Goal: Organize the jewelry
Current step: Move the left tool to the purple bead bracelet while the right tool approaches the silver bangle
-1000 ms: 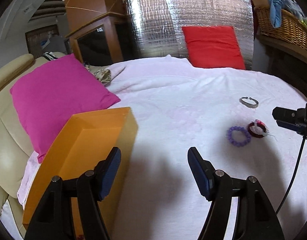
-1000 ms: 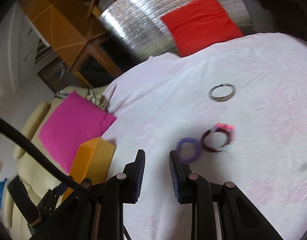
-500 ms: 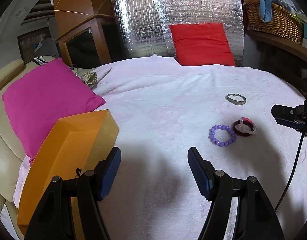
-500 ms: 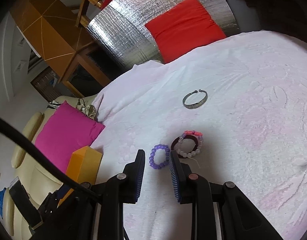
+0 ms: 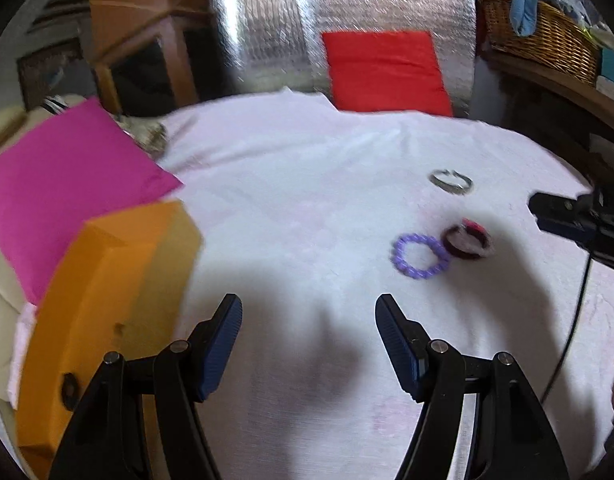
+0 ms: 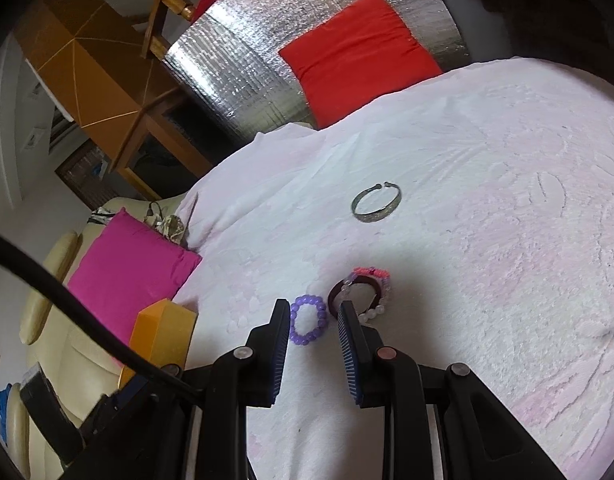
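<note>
Right claw (image 6: 311, 316): released, jaws partly apart, hanging low over the bed (image 6: 487, 260); the purple bracelet (image 6: 307, 320) showed in the gap between its tips, not gripped.
Left claw (image 5: 309, 320): released, jaws wide, nothing between them, near the front of the bed with the orange box (image 5: 107, 300) just to its left.
Purple bracelet: flat on the white cover, touching or just beside the dark bangle (image 6: 357, 292).
Dark bangle: flat, with a pale bead strand (image 6: 377, 296) lying over it; pink beads at its far side.
Silver cuff (image 6: 377, 202): farther back, well apart from the other 2 pieces, lying alone.
Orange box: at the bed's left edge beside the pink pillow (image 6: 127, 264); its inside could not be seen.
Step in hand: likely the approach to pick the purple bracelet; none of the jewelry looked stowed.
Next move: probably lower the right claw so 1 tip goes inside the ring and 1 outside, then close on the beads without catching the bangle.
Far end: red cushion (image 6: 355, 52) against a silver panel (image 6: 243, 72).
</note>
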`<act>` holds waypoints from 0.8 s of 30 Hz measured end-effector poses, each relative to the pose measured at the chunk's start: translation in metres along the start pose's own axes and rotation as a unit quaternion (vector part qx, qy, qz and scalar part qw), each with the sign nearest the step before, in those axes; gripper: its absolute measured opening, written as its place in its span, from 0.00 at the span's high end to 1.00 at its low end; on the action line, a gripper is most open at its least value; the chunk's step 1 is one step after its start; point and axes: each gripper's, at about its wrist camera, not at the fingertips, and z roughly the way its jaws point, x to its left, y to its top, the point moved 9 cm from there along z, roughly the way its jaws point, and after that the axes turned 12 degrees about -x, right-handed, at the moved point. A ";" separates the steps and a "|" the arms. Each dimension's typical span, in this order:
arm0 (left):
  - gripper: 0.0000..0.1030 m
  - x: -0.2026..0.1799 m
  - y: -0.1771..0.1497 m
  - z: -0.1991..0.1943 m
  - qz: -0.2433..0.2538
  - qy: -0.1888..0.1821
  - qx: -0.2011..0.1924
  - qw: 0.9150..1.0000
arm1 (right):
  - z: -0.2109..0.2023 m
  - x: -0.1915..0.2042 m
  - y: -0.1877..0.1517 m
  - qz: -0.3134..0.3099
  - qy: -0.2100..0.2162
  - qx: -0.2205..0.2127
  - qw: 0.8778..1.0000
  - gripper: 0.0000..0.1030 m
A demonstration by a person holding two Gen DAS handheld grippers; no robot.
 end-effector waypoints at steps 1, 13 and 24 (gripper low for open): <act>0.32 -0.004 -0.004 0.004 -0.006 -0.014 0.012 1.000 | 0.001 -0.003 0.002 0.002 -0.004 -0.001 1.000 0.74; 0.32 -0.036 -0.010 0.052 -0.021 -0.097 0.062 0.993 | 0.044 -0.054 0.033 0.056 -0.053 0.005 0.997 0.74; 0.32 -0.052 -0.003 0.089 -0.016 -0.147 0.047 0.988 | 0.102 -0.069 0.060 0.065 -0.090 0.016 0.994 0.74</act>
